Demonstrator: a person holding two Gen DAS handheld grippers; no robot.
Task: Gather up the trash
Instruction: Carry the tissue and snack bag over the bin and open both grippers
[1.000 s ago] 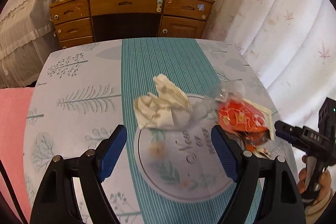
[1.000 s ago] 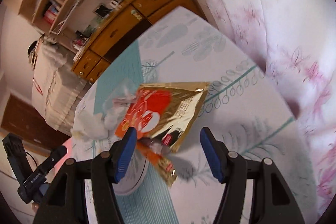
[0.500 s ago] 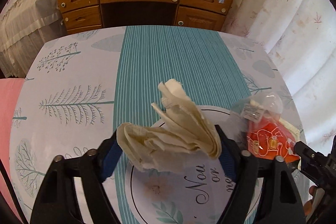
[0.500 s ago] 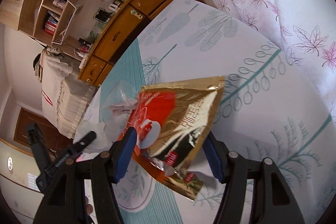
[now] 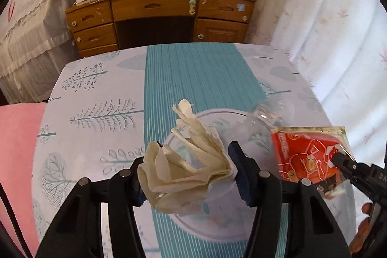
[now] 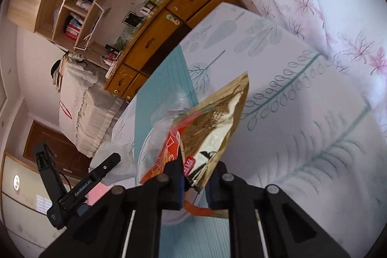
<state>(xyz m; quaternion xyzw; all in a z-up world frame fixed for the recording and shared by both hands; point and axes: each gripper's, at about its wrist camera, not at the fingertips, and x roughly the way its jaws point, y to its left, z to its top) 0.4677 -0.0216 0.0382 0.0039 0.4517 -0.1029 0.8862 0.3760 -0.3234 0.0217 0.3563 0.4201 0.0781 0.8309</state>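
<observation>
Bedroom furniture, a wooden desk (image 5: 159, 13) and a lace-covered bed (image 5: 31, 23), stands behind the bench (image 5: 96, 93) with its teal-striped, leaf-printed cloth. Above that cloth the left gripper (image 5: 187, 174) is clamped on a crumpled tissue wad (image 5: 186, 161), while the right gripper (image 6: 194, 181) pinches the lower corner of a red-and-gold snack wrapper (image 6: 210, 127); a clear plastic bottle (image 5: 256, 125) lies on the bench between them. Both loads are light and floppy, so the wrapper, held only by its corner, could slide free on a quick swing, and loose tissue folds might snag the bottle and roll it off.
</observation>
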